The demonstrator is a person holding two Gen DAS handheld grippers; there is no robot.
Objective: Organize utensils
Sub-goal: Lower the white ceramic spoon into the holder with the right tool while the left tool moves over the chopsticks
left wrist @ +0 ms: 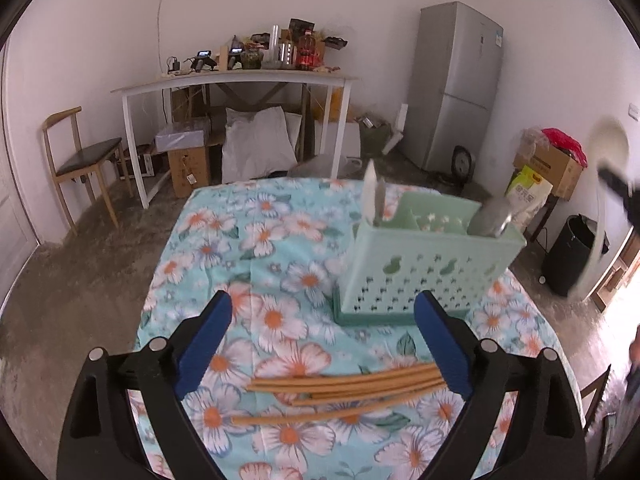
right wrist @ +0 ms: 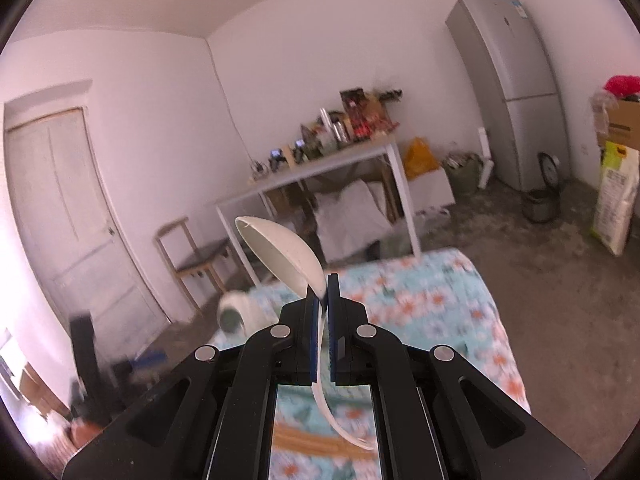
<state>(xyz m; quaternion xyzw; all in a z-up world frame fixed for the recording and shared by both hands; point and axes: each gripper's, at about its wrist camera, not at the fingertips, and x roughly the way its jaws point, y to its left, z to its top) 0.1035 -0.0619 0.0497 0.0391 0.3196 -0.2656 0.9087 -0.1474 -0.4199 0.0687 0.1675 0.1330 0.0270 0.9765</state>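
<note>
Chopsticks (left wrist: 344, 390) are what my next move hangs on: a loose bundle of wooden sticks lying flat on the floral-cloth counter (left wrist: 256, 240), on the near side of the mint caddy (left wrist: 428, 264), i.e. between me and it. Their long axis runs crosswise to my left claw (left wrist: 324, 340), roughly left-to-right, with the right ends reaching under or against my right-side finger and the left ends stopping short of the other one. Left claw is spread wide w/ nothing pinched; the bundle sits just below and between the blue pads (left wrist: 208, 344), so this hand is clearly the nearer one. Since the sticks lie along the gap rather than across it, I judge I'd need to roll the wrist before closing, else the pads meet only the stick ends. The caddy stands upright, and already holds a white-handled utensil (left wrist: 372, 196) at its left end and what looks like a metal ladle or spoon (left wrist: 490, 216) at its right end; middle slots look free. My right claw (right wrist: 323, 292) is pressed together, pinching a white plastic spoon (right wrist: 280, 252) by the handle just below the bowl, bowl up and forward, held up in the air to the right of the caddy, well apart from the sticks. Spoon likely goes into the caddy too, imo.
</note>
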